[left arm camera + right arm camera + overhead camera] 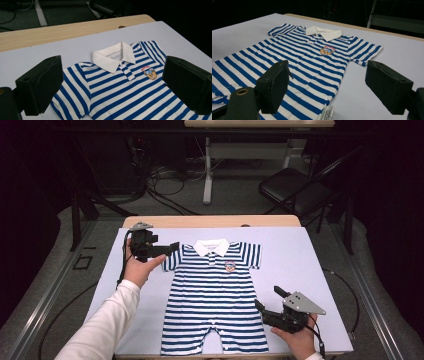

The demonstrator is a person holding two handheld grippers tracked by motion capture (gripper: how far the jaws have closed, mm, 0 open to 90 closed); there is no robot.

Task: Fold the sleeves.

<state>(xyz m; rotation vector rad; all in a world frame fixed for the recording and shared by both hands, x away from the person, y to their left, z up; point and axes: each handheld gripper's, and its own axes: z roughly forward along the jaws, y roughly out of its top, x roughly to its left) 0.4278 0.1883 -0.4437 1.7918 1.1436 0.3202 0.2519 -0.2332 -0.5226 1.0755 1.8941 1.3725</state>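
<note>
From the high view, your blue-and-white striped baby romper with the white collar (215, 295) lies flat, face up, in the middle of the pale lilac mat (300, 255). Your left gripper (167, 249) sits at its shoulder sleeve, jaws spread, nothing held. Your right gripper (267, 307) is beside the lower hem, released too.

Left gripper view: jaws wide over the sleeve, collar ahead.

Right gripper view: jaws apart, straddling the romper's side edge.

Striped romper (215, 295) (white collar) flat on mat (300, 265)
</note>
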